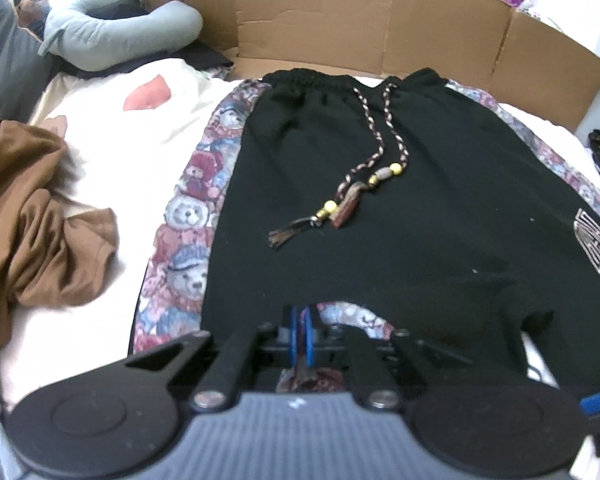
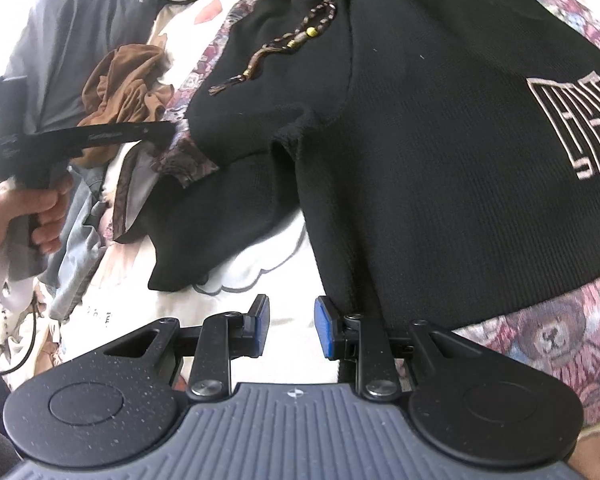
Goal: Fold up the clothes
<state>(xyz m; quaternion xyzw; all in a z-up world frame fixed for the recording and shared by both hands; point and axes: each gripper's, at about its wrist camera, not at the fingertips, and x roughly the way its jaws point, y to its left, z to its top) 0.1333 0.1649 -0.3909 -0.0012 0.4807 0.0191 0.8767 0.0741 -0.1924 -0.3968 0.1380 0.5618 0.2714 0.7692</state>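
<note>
Left wrist view: black shorts with teddy-bear print side panels lie spread flat on a pale bedsheet, waistband toward a cardboard wall at the far edge. A braided drawstring with yellow beads and a tassel rests on the front of the shorts. The left gripper has its blue pads pressed together on the hem of the near left leg, a strip of printed cloth pinched between them and folded up over the black fabric. A crumpled brown garment lies to the left on the sheet, apart from the shorts. A grey pillow sits at the far left corner.

Right wrist view: the right gripper hovers with its blue pads apart and nothing between them, just beside the hem of the other leg, over white bedding. A pale woven logo marks that leg. At left, a hand grips the handle of the left gripper, whose black fingers reach to the lifted edge of the shorts' left leg; the printed trim there is turned over, showing its light lining. The brown garment lies behind it, and a grey blanket covers the far left.
</note>
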